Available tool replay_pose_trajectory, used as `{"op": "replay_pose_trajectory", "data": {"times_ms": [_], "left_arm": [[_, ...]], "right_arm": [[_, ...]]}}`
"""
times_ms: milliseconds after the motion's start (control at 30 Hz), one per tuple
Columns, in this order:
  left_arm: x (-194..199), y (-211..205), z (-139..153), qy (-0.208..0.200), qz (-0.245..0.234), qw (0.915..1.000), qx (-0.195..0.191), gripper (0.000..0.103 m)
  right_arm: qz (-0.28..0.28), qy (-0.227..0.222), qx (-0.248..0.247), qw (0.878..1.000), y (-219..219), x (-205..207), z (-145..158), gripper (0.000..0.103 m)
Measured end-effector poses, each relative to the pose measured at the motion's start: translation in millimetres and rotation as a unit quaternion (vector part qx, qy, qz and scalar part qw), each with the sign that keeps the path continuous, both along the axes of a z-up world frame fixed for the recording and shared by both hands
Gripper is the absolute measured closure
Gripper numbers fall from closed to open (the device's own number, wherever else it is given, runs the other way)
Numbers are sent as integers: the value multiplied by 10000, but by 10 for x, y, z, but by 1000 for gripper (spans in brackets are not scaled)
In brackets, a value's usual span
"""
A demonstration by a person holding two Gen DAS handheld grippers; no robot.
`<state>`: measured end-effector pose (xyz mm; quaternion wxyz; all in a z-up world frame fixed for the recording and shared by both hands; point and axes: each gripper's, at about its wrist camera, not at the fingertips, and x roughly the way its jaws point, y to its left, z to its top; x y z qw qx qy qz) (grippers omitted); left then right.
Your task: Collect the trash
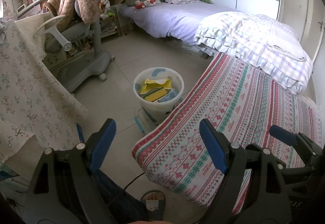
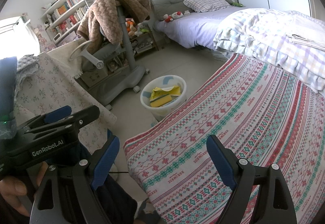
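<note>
Trash bucket stood on floor, dead ahead of both grippers, well apart, holding yellow wrappers. No loose trash visible. Left gripper gaped wide, empty; right gripper likewise, neither clearly nearer. Patterned bed cover edged bucket on right; grey chair base on left; floor lane between lay free.

Soft daylight, window glare, fisheye-bent dark corners.

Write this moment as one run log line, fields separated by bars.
left gripper open, empty | right gripper open, empty | bucket on floor, holds trash | bed cover bare
</note>
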<state>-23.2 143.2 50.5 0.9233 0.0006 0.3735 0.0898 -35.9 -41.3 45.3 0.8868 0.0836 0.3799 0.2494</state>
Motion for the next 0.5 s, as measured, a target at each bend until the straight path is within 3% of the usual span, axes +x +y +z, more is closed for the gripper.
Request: {"op": "replay_pose_trajectory", "data": {"times_ms": [500], "left_arm": [[7,40,-25,26,-13,10000,6,19]], "right_arm": [[2,4,7,10000,2,-2,-4,14]]}}
